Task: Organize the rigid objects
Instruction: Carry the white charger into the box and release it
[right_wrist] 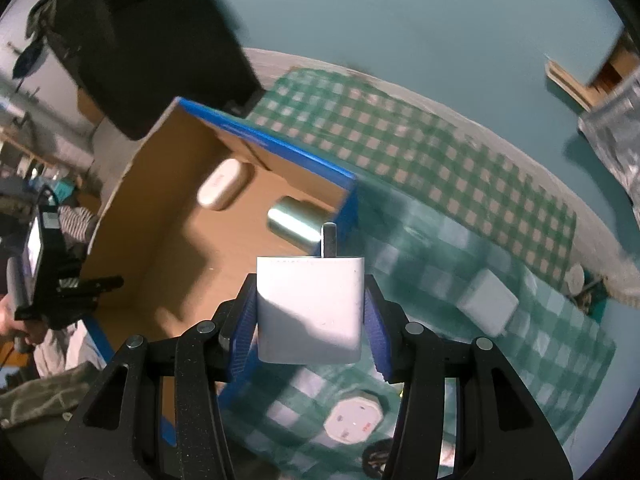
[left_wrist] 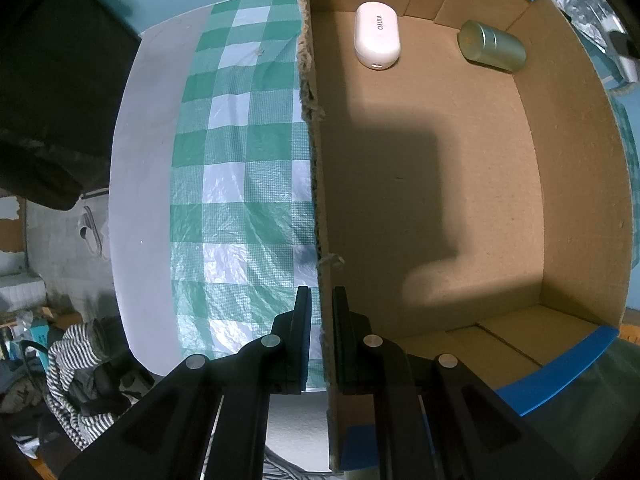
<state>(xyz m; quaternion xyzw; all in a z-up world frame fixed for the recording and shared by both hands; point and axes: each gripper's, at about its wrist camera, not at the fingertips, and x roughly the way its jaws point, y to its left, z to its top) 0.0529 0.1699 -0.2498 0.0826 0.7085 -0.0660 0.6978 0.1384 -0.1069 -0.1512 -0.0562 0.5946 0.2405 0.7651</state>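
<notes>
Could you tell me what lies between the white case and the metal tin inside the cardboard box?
Nothing: in the left wrist view, the white case and the metal tin lie apart near the far wall, with only bare floor of the cardboard box between them.

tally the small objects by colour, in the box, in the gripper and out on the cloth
white: 4: case in box, charger in right gripper, adapter and octagonal plug on cloth
silver-green: 1: tin in box
total: 5

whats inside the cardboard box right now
Inside the cardboard box: a white oval case and a green metal tin lying on its side. The near corner is hidden behind the left tool.
</notes>
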